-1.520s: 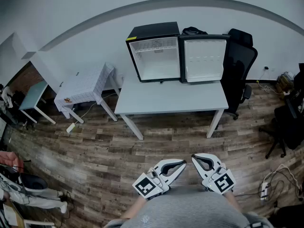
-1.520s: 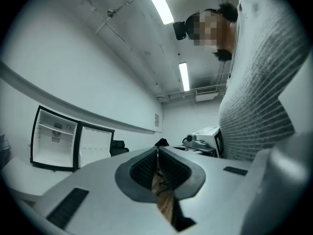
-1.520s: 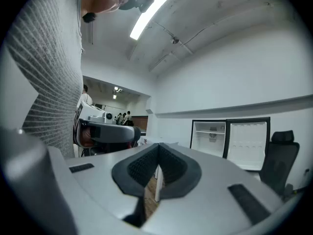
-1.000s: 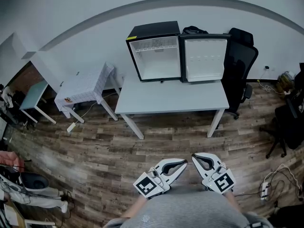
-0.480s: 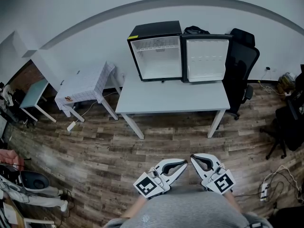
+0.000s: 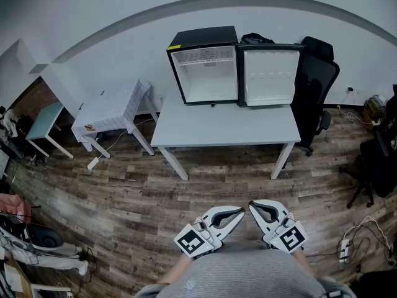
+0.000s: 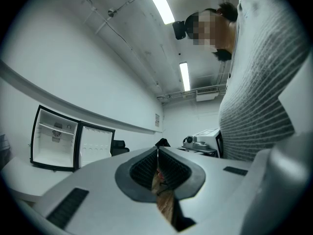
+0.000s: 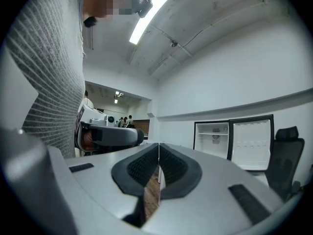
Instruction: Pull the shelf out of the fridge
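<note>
A black mini fridge [image 6: 201, 67] stands at the back of a white table [image 6: 226, 126], its door [image 6: 268, 76] swung wide open to the right. A thin shelf [image 6: 203, 57] sits high inside the white interior. Both grippers hang low near the person's grey sweater, far from the table. The left gripper [image 6: 238, 212] and the right gripper [image 6: 253, 206] are shut with nothing between the jaws. In the left gripper view the jaws [image 7: 157, 151] meet and the fridge [image 7: 54, 138] shows far off; the right gripper view shows closed jaws [image 8: 159, 146], the fridge [image 8: 212, 138] and its shelf [image 8: 213, 132].
A black office chair [image 6: 316, 79] stands right of the table, and a dark bag [image 6: 254, 40] sits behind the fridge. A small table with a checked cloth [image 6: 108, 110] is at the left. Wood floor lies between me and the table. A power strip with cables [image 6: 344, 247] lies at right.
The head view has drifted slightly, so the fridge and table sit a little further right. Both grippers have stayed shut in the same place.
</note>
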`<state>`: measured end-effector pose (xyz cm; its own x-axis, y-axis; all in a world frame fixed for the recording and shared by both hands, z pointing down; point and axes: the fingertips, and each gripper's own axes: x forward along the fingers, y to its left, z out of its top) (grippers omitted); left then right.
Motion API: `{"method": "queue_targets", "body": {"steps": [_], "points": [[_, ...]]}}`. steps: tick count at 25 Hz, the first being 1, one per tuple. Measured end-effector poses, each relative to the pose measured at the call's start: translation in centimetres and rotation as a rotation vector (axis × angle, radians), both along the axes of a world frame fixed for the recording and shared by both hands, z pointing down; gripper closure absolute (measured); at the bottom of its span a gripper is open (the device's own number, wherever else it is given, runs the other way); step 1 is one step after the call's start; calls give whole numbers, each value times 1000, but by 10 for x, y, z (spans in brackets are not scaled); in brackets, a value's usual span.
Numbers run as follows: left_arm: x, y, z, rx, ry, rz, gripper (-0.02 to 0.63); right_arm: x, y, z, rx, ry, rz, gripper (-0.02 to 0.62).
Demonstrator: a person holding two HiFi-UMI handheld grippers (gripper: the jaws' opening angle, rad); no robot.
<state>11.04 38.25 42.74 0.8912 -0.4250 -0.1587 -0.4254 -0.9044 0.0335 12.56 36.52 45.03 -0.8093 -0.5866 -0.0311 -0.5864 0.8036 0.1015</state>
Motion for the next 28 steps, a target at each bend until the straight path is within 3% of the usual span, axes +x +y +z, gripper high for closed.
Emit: {"method": "queue_targets", "body": {"steps": [28], "points": [[10, -4, 1, -2, -23, -3, 594, 10, -5, 2, 4, 9, -10, 581]]}}
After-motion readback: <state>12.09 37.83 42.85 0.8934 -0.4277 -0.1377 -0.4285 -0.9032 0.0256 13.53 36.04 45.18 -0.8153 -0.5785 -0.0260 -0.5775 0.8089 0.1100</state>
